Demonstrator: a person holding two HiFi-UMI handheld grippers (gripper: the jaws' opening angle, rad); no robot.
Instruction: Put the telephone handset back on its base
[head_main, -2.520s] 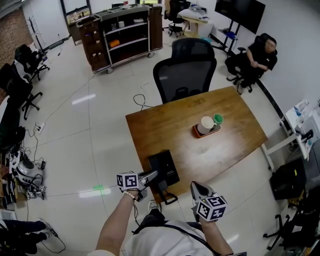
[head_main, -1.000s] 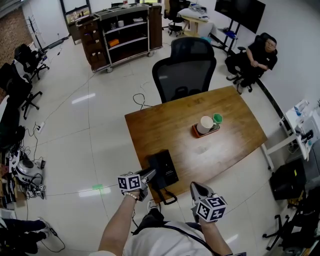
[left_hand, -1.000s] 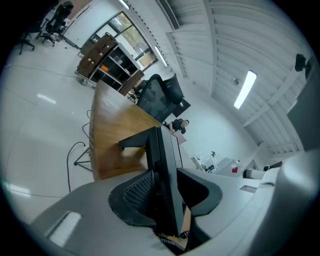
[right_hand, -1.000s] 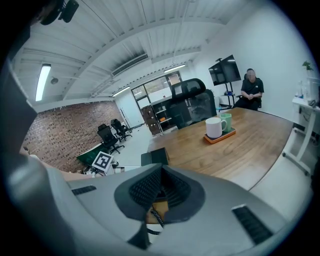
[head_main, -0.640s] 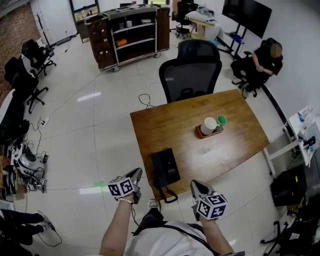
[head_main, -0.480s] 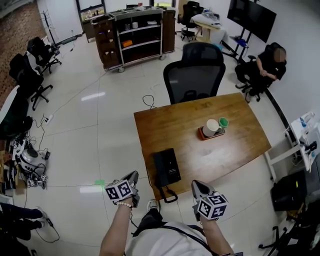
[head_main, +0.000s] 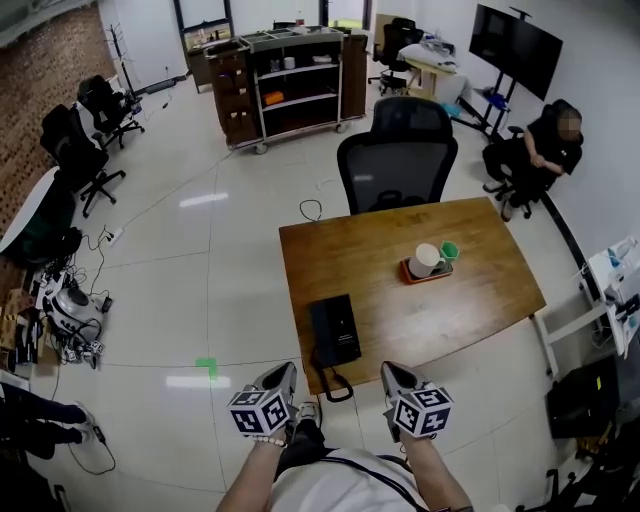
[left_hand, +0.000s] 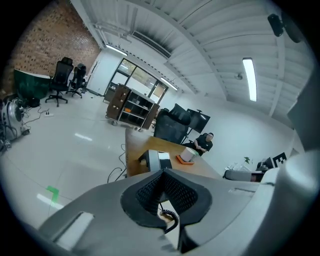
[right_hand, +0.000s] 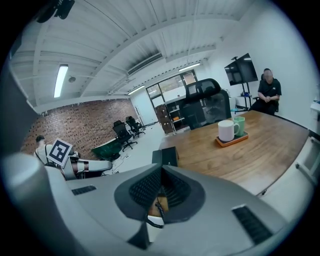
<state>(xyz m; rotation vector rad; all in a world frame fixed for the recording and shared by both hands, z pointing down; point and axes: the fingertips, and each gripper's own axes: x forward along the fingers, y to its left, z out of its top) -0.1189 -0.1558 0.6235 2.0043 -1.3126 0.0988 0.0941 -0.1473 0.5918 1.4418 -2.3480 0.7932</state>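
Telephone handset of black plastic (head_main: 321, 335) looks to be lying in its cradle along the left side of the black desk telephone base (head_main: 340, 328). The two read as one dark block, and from this height I cannot tell whether it is fully seated.

The left gripper (head_main: 284, 371) has its grey jaws pressed together with nothing between them. The right gripper (head_main: 391, 371) likewise shows its tips meeting on nothing. Both hang just off the near edge of the brown wooden table (head_main: 440, 320), apart from the phone. The black coiled cord (head_main: 334, 383) loops over that edge between them.

Farther out, a white mug (head_main: 427, 259) and a green cup (head_main: 449, 250) stand on an orange tray (head_main: 412, 275).

I judge the placing step done. The next move calls only for checking that the handset sits flat, keeping both grippers clear of the cord.
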